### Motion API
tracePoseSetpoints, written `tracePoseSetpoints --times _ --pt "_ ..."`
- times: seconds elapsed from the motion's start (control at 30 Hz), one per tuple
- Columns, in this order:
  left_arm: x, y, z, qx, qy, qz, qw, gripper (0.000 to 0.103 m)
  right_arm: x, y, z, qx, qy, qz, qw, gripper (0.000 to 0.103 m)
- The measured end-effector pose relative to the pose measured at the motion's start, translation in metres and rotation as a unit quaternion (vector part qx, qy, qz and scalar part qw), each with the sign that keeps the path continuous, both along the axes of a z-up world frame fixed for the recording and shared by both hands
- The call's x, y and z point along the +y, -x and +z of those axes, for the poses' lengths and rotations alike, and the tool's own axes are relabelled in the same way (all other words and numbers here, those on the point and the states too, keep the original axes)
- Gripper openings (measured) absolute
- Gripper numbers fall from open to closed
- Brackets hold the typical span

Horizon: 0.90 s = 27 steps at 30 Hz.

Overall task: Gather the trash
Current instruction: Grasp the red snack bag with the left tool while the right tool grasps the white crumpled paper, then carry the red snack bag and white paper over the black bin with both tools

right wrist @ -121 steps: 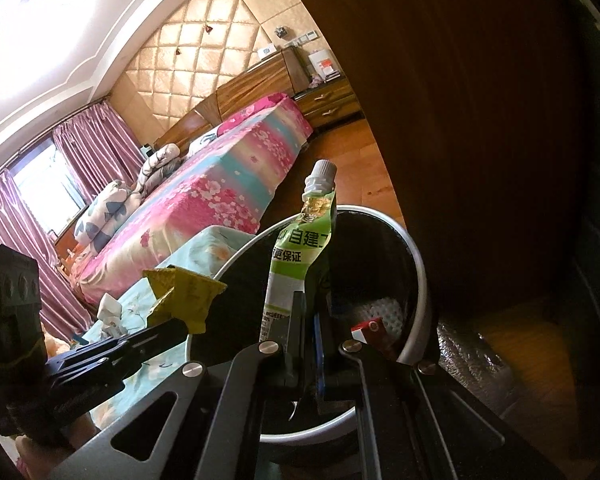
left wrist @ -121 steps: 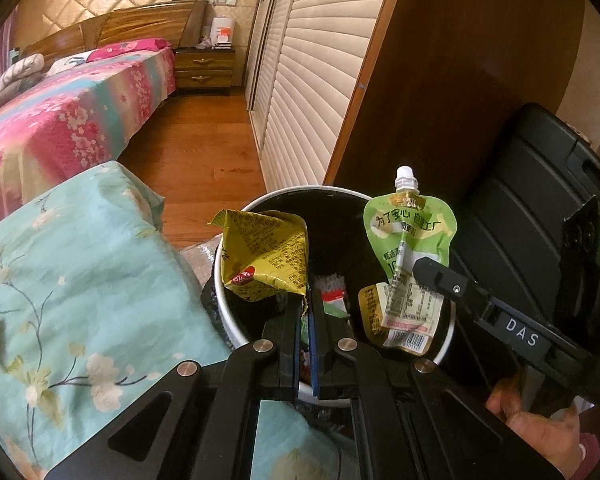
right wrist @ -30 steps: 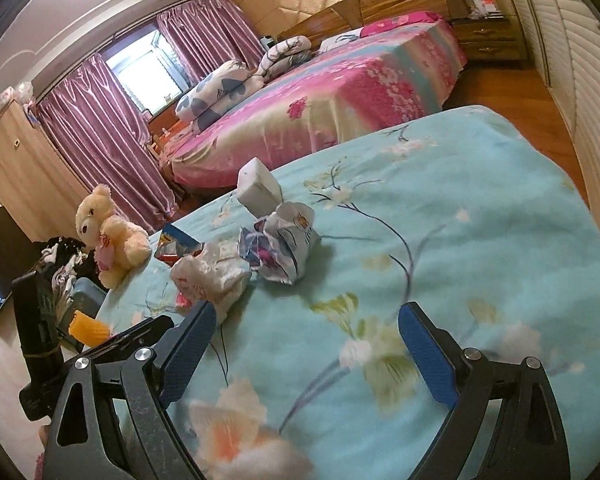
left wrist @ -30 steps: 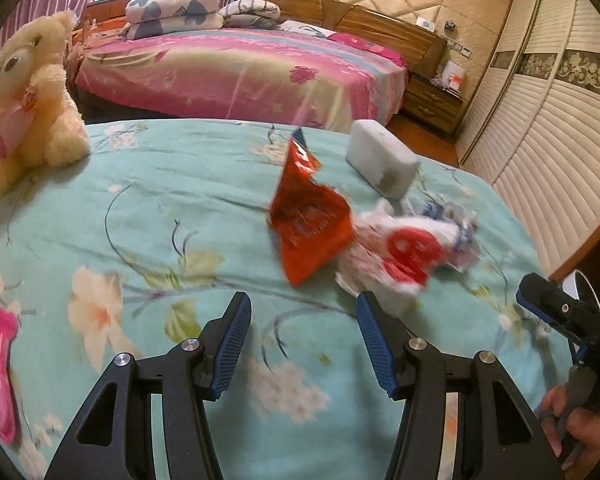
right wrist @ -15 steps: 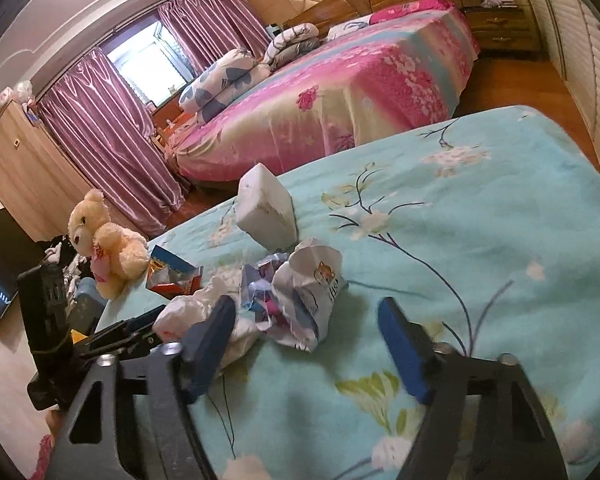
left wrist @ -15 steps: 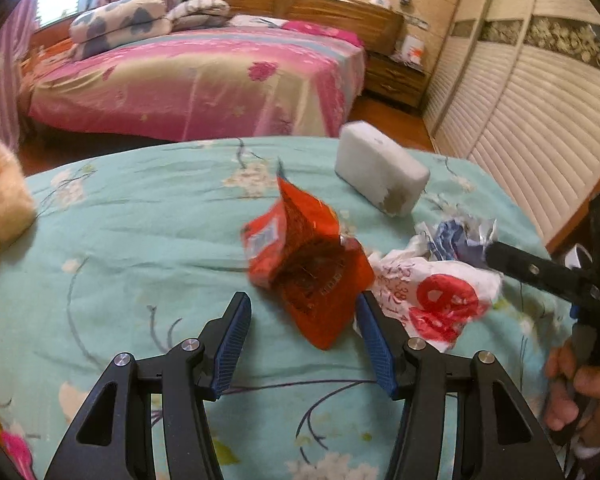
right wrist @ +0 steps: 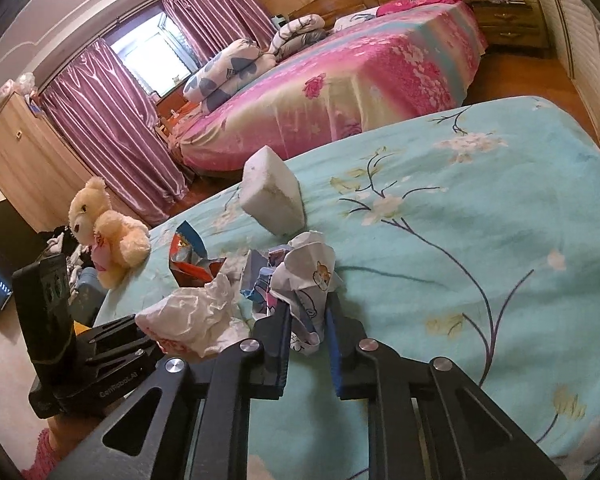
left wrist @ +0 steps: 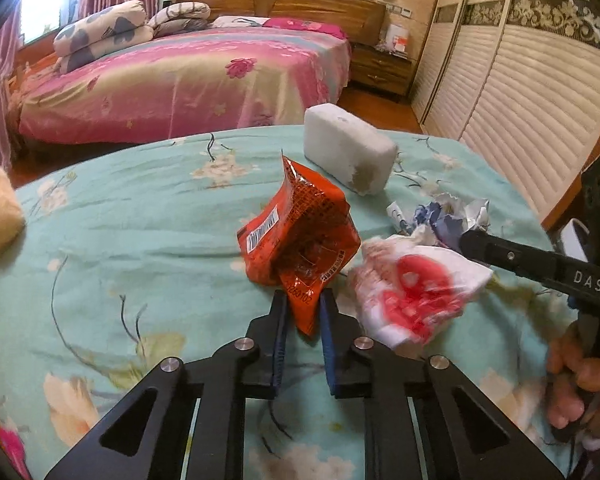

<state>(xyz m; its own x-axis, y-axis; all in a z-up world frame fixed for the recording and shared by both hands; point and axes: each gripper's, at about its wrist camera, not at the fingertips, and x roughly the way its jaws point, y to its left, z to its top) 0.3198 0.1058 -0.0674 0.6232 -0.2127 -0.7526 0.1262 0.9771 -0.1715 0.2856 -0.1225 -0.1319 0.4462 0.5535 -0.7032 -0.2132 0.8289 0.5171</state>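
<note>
Both grippers have just been closing: left gripper [left wrist: 303,312] is pinching the orange snack wrapper [left wrist: 300,240], right gripper [right wrist: 308,320] the crumpled printed wrapper [right wrist: 306,280], readying both for binning.

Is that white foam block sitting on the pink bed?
No, the foam block lies on the teal flowered cover, nearer than the pink bed.

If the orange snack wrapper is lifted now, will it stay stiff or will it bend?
The orange snack wrapper looks like thin, creased film, so it will probably flop and crumple. It seems empty, therefore likely very light. The left gripper, whose jaws have just been closing, pinches only its lower corner, so the glossy film might slip.
</note>
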Motion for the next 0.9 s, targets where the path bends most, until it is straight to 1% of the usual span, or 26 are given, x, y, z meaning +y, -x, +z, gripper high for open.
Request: tracePoseSetpoints --times 0.3,0.4,0.53,0.63,0.9 --pt "0.0 0.048 0.013 -0.024 0.029 0.048 0.9981 0.01 -0.029 0.025 0.009 -0.002 -0.015 -0.029 0.999 0.015" --pt "-0.005 0.067 0.02 -0.032 0.04 0.051 0.9974 0.01 -0.043 0.035 0.012 -0.003 -0.016 -0.044 0.999 0.015" --pt "-0.018 0.084 0.029 -0.036 0.048 0.034 0.9976 0.01 -0.062 0.048 0.017 -0.006 -0.018 -0.063 0.998 0.015" --pt "-0.037 0.092 0.03 -0.034 0.051 0.014 0.998 0.01 -0.076 0.058 0.022 -0.011 -0.02 -0.075 0.997 0.015" --pt "-0.088 0.1 0.036 -0.034 0.055 -0.048 0.9967 0.01 -0.118 0.088 0.039 -0.03 -0.023 -0.115 0.993 0.015"
